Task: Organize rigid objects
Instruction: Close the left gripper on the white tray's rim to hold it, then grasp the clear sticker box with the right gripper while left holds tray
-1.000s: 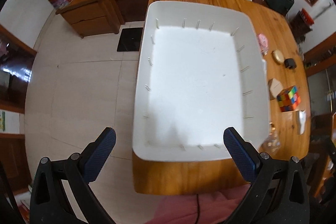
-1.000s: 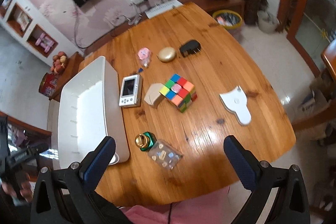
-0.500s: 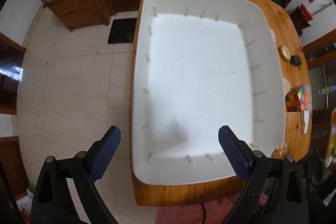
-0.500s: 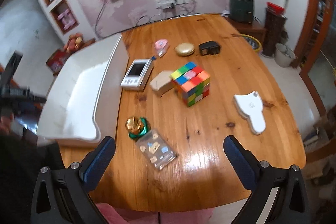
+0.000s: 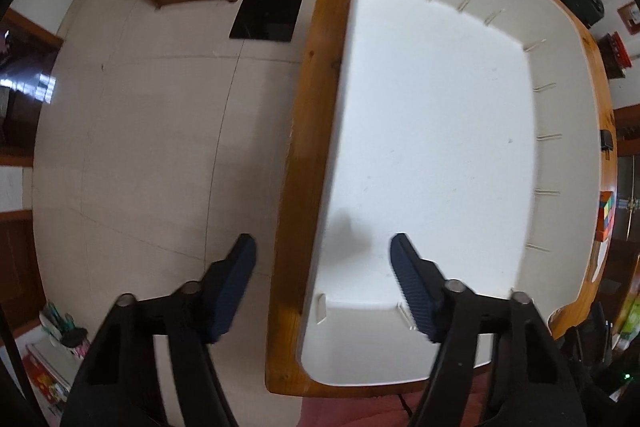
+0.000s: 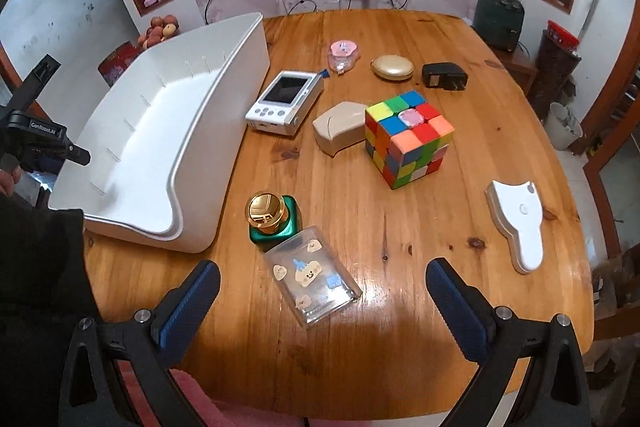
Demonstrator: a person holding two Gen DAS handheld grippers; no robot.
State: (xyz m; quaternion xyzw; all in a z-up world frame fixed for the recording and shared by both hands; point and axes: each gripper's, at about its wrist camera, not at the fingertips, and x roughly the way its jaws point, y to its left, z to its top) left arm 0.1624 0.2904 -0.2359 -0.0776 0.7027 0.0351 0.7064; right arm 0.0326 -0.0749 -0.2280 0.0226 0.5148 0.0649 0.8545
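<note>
Left view: the left gripper (image 5: pixel 322 259), jaws just narrowing but still apart, straddles the bin (image 5: pixel 440 131) wall at the table (image 5: pixel 304 147) edge, above pale floor tiles (image 5: pixel 140 147).

Right view: the right gripper (image 6: pixel 322 301) hangs wide open, empty, over the wooden table holding a cube (image 6: pixel 408 139), camera (image 6: pixel 286 103) and charger (image 6: pixel 444 76). "GenRobot.AI" marks the other gripper.

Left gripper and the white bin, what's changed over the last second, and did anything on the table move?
The left gripper came down over the white bin's near-left wall, and its jaws have just been closing, straddling the wall without touching. The right gripper also lowered, wide open. The bin, Rubik's cube and other items stayed put.
</note>
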